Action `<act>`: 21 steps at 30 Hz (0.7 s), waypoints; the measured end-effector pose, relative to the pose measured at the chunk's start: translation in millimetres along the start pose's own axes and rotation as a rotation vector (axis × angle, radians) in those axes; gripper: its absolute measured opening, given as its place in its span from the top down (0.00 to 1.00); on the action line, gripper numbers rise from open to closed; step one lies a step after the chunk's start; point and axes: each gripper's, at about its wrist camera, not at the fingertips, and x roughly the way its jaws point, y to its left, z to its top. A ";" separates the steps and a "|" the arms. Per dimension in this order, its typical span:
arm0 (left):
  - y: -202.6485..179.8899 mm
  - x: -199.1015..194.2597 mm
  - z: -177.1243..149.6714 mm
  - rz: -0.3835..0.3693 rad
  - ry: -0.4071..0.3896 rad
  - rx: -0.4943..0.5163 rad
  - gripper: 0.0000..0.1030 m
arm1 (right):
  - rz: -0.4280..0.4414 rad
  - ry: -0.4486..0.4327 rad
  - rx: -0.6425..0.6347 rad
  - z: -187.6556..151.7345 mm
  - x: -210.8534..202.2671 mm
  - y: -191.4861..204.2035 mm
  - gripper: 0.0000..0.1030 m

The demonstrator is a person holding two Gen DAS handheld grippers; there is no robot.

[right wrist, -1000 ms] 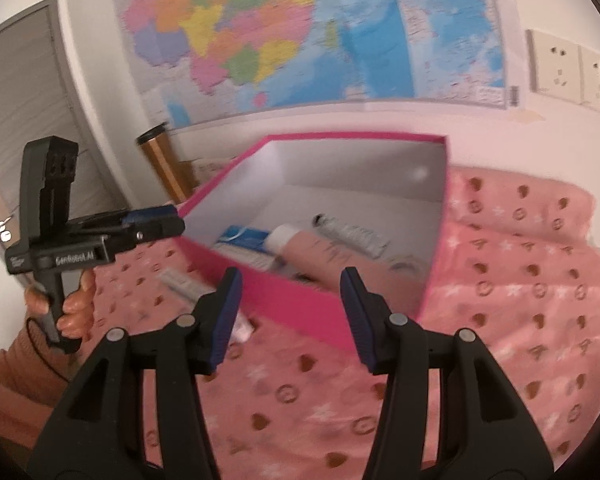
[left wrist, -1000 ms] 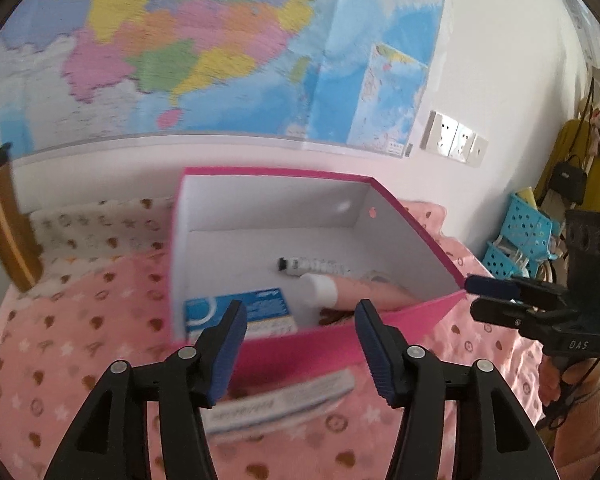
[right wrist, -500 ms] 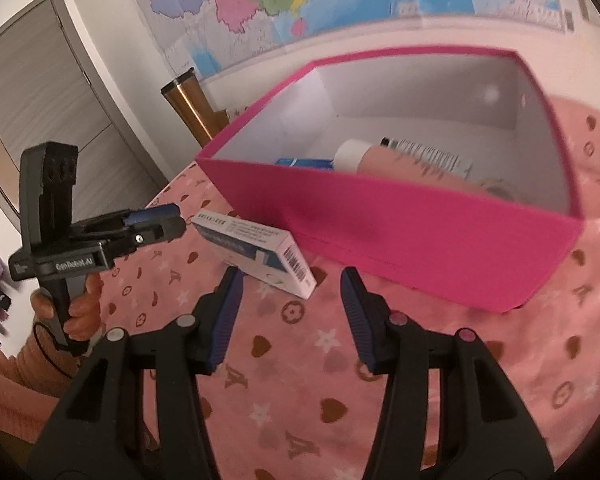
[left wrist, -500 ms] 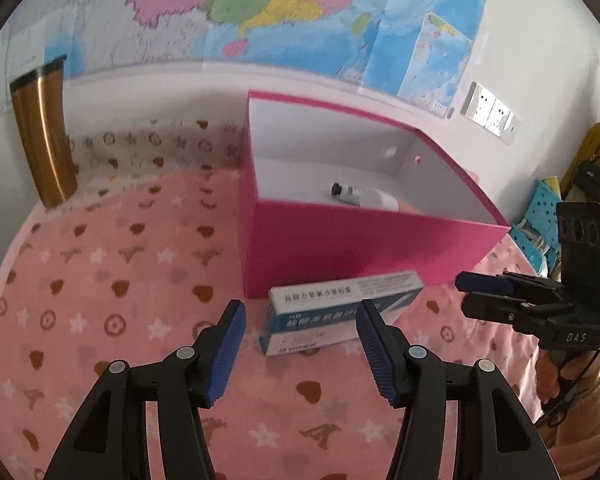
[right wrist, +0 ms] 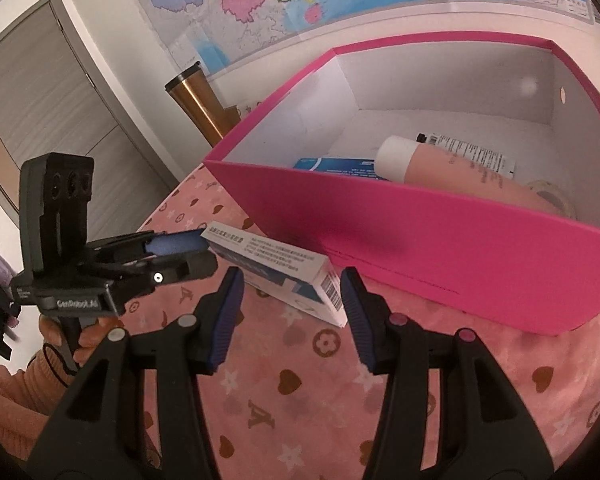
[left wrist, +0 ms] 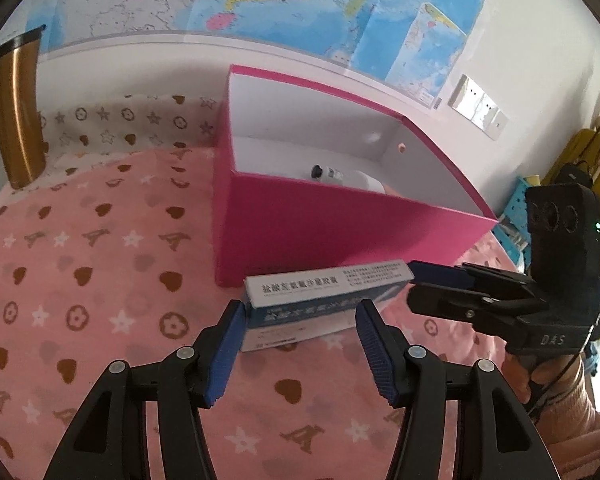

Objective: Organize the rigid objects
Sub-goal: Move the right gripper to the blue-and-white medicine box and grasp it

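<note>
A white and blue medicine box [left wrist: 324,300] lies on the pink cloth against the front of the open pink box [left wrist: 340,236]. My left gripper [left wrist: 298,346] is open, its fingers on either side of the medicine box's near end. My right gripper [right wrist: 290,312] is open and empty, its fingers around the barcode end of the medicine box [right wrist: 284,268]. In the pink box [right wrist: 440,240] lie a pink tube [right wrist: 452,168], a white tube [right wrist: 468,150] and a blue carton [right wrist: 336,166]. Each gripper shows in the other's view: the right one [left wrist: 428,284], the left one [right wrist: 180,252].
A bronze tumbler [left wrist: 14,108] stands at the far left by the wall. A map covers the wall behind. A grey door [right wrist: 48,92] and blue baskets [left wrist: 516,216] flank the table.
Both grippers have dropped from above the pink box to the cloth in front of it and closed in on the medicine box from either end. Both stayed open.
</note>
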 end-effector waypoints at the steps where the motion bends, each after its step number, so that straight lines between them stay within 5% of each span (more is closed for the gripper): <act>1: -2.1 0.1 -1.7 -0.006 0.002 0.007 0.44 | 0.003 0.002 0.001 -0.6 0.2 -0.2 0.49; 21: -23.0 0.7 -40.0 -0.041 0.068 0.048 0.44 | 0.006 0.063 -0.017 -37.3 -16.4 8.5 0.49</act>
